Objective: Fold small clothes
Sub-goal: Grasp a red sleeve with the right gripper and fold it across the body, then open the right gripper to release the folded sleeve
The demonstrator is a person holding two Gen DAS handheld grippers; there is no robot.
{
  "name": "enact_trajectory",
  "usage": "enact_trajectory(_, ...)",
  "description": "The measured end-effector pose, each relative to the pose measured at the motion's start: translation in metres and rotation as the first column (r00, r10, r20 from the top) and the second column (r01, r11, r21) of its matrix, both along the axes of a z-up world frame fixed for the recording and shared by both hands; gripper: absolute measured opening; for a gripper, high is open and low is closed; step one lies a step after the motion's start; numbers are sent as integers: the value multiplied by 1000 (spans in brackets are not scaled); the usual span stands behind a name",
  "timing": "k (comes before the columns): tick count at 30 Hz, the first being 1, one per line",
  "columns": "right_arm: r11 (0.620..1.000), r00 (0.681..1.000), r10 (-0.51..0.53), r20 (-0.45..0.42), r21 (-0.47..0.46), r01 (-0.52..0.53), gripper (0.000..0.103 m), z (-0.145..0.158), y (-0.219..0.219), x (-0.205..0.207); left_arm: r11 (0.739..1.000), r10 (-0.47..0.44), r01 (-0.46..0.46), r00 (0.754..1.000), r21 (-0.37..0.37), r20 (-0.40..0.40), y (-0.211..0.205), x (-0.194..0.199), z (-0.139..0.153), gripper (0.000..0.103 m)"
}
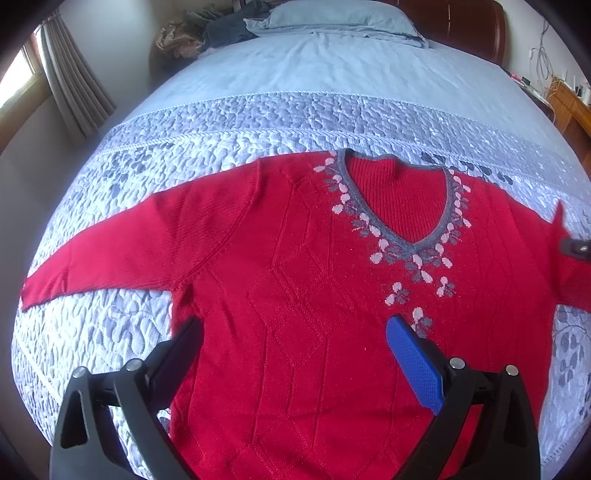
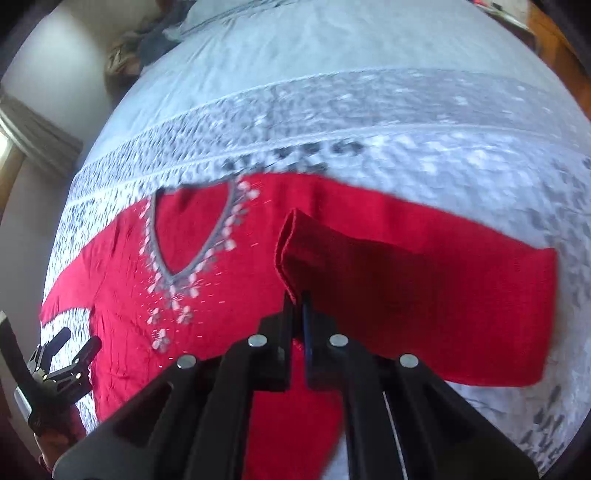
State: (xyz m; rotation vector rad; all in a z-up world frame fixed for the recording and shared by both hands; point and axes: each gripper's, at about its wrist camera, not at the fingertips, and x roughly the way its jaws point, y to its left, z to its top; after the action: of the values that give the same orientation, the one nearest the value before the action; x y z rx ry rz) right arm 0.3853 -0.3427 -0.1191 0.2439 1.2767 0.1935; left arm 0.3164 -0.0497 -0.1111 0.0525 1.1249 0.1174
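Bedroom scene: quilted blue bedspread (image 1: 229, 122) fills both views, pillow (image 1: 340, 16) top centre of the left wrist view. Red sweater (image 1: 288, 258) lies flat, front up, across the middle of that frame, V-neck (image 1: 402, 206) upper right of centre. My left gripper (image 1: 295, 354) hangs over the sweater's lower body, jaws spread wide, nothing between them, blue pad (image 1: 413, 362) showing. Right wrist view is motion-blurred: right gripper (image 2: 297, 302) at frame centre is pressed together, pinching the cuff of the right sleeve (image 2: 424, 295), which is doubled back over itself toward the chest.
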Motion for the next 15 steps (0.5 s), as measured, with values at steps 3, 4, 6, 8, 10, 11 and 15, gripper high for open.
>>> enact_trajectory(3,1000,1000,2,-11,26,-1,27,-10,3,-5,1000,-20,20,1000,-4,-7,-4,1,-3,99)
enact_trajectory(4,1000,1000,-1,-9,29,1,27,-10,0,-9,999,-32,32,999,-7,-6,-8,2,-3,99)
enact_trajectory(6,999,1000,-29,-2,38,29,27,-7,-20,-19,998,-54,54,999,-20,-2,-17,4,-4,99)
enact_trajectory(8,997,997,-71,5,32,71,28,-5,-47,-32,995,-88,88,996,-49,-3,-37,8,-5,99)
enact_trajectory(10,996,995,-95,12,3,95,28,-5,-66,-43,987,-125,123,992,-102,-14,-57,13,-7,99)
enact_trajectory(11,994,994,-104,15,-9,104,28,-6,-73,-48,980,-147,142,989,-137,-22,-70,16,-9,99)
enact_trajectory(15,990,990,-136,34,-33,137,28,-8,-108,-77,937,-251,221,964,-272,-83,-129,36,-24,88)
